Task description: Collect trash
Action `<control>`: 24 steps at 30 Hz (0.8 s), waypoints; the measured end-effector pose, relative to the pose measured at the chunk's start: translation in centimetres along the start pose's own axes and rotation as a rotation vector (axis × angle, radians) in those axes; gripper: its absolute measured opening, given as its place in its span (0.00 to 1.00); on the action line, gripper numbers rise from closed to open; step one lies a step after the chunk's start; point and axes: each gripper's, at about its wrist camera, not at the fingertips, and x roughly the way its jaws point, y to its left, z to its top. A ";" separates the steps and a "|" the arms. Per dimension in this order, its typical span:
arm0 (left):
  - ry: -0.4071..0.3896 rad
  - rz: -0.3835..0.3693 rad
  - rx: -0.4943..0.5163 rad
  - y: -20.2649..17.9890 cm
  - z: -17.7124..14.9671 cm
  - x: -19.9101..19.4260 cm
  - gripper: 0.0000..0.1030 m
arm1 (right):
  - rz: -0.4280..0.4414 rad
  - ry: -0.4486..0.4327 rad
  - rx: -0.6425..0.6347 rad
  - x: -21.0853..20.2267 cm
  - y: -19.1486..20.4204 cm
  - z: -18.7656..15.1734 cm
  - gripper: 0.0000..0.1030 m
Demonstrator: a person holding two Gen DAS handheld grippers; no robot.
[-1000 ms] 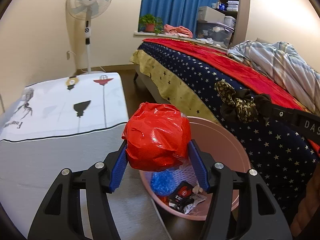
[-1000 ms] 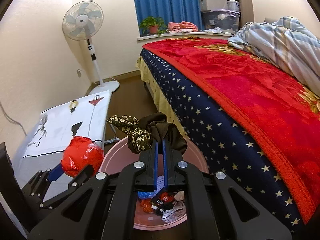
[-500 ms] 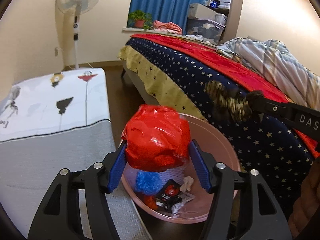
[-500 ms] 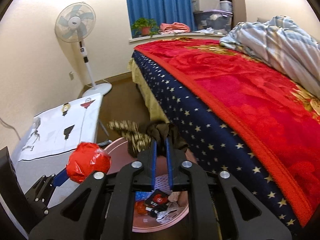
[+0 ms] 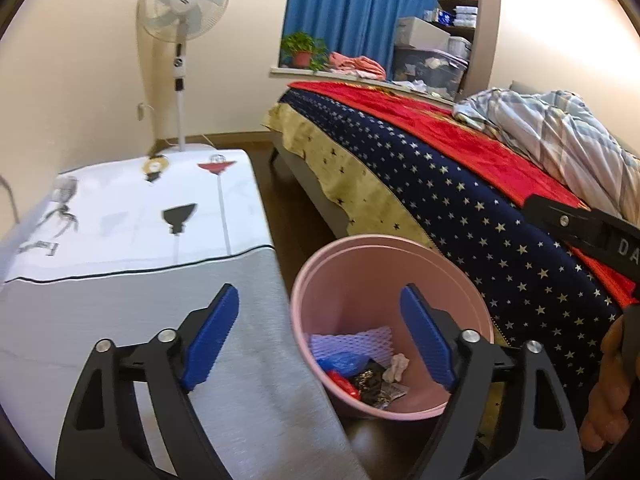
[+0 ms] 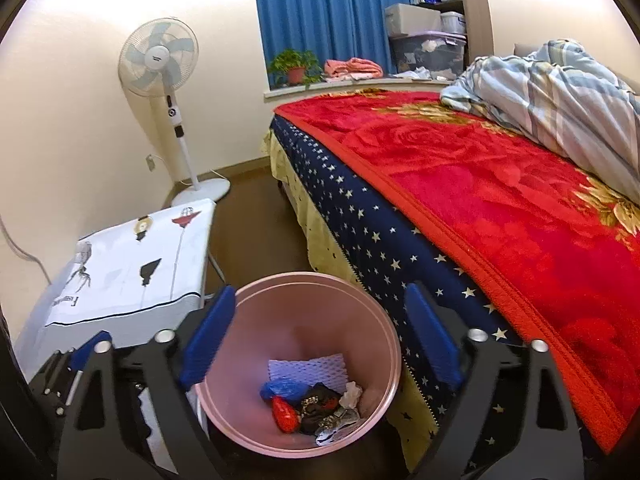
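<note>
The pink bin is taken as landmark. Its base is cut off behind the black frame in both views. Inside it, red wrapping, a blue bag, dark patterned cloth and lilac foam netting are heaped; smaller scraps cannot be made out. The left tool and right tool are held above the bin, fingers spread apart, nothing gripped. The bed's red blanket beside the bin is shown fully only by the right wrist view.

left gripper — jaws wide apart | right gripper — jaws wide apart
</note>
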 end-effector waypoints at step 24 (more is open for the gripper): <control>-0.067 0.167 -0.057 3.4 -3.3 -13.8 0.92 | 0.096 -0.020 -0.049 -7.5 2.4 -4.1 0.95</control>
